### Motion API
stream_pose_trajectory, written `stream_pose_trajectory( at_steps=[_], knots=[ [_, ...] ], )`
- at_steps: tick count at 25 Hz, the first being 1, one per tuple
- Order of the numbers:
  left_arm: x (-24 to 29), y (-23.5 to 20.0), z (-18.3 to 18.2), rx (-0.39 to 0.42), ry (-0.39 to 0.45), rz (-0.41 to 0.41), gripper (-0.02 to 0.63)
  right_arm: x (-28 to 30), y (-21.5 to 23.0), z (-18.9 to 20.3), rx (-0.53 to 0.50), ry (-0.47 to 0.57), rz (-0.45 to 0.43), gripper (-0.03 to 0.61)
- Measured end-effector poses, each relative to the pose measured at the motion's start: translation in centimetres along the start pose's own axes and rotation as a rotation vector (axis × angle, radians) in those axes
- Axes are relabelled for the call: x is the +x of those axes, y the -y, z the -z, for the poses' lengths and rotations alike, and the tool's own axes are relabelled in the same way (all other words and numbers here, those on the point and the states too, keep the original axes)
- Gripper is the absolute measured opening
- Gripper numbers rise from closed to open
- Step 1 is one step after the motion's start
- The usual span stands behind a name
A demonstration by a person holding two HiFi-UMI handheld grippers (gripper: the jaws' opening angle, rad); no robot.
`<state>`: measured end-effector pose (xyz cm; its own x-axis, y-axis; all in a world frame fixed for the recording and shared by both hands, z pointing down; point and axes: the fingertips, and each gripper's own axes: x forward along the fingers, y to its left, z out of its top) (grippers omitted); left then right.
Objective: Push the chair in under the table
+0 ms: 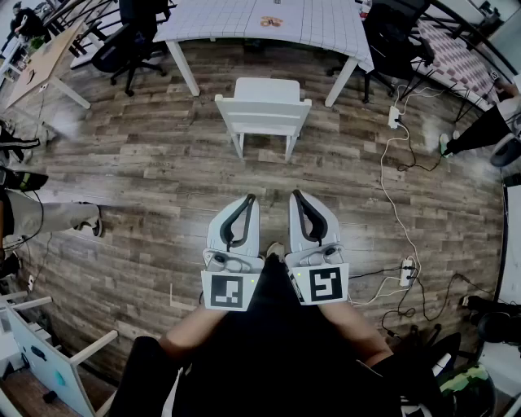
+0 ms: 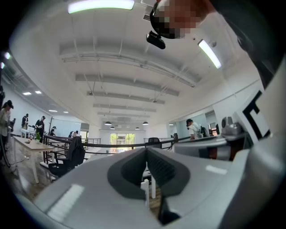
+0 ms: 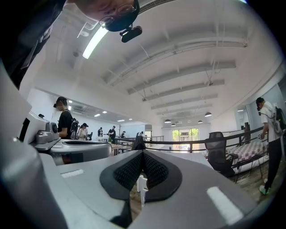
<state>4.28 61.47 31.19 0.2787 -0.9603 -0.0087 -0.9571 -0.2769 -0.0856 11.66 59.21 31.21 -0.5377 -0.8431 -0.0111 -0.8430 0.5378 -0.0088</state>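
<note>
A white wooden chair [image 1: 264, 110] stands on the plank floor, pulled out from the white table [image 1: 326, 24], its back towards me. My left gripper [image 1: 249, 198] and right gripper [image 1: 295, 195] are held side by side, level, a good way short of the chair and apart from it. Both are shut with nothing between their jaws. In the left gripper view the shut left gripper [image 2: 146, 150] shows slivers of the chair [image 2: 152, 185] below its tip. The right gripper [image 3: 143, 153] likewise shows only white slats of the chair [image 3: 141, 184].
Black office chairs [image 1: 130, 41] [image 1: 395, 41] flank the table. White cables and a power strip [image 1: 406, 271] trail over the floor at right. A person's leg and shoe [image 1: 77, 218] reach in from the left. A white frame [image 1: 49, 358] stands at lower left.
</note>
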Motion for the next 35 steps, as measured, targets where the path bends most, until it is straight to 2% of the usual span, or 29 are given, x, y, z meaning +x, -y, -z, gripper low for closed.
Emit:
stream_pose_trajectory(
  at_steps=[6, 13, 16, 21, 26, 31, 35],
  knots=[
    [0.6, 0.3, 0.2, -0.008, 0.017, -0.034, 0.011, -1.2, 1.9, 0.7, 0.095, 0.016, -0.029, -0.003],
    [1.6, -1.1, 1.0, -0.008, -0.021, -0.082, 0.011, -1.2, 3.4, 2.7, 0.135, -0.02, -0.013, -0.003],
    [2.1, -2.0, 1.5, 0.019, -0.031, -0.085, 0.011, -0.6, 3.6, 3.5, 0.135, -0.037, -0.01, -0.003],
    [4.2, -3.6, 2.7, 0.0, -0.021, -0.077, 0.011, 1.4, 4.7, 3.9, 0.106, -0.053, 0.01, -0.003],
    [8.3, -5.3, 2.6, -0.014, 0.025, -0.053, 0.011, 4.5, 6.7, 3.7, 0.098, -0.063, 0.034, -0.003],
    [12.7, -7.9, 4.9, -0.057, -0.027, -0.009, 0.011, 8.9, 7.5, 4.7, 0.097, -0.084, 0.042, -0.003],
    [15.4, -12.3, 6.1, -0.053, -0.031, -0.01, 0.011, 14.2, 6.4, 6.5, 0.121, -0.132, 0.024, -0.003]
  ],
)
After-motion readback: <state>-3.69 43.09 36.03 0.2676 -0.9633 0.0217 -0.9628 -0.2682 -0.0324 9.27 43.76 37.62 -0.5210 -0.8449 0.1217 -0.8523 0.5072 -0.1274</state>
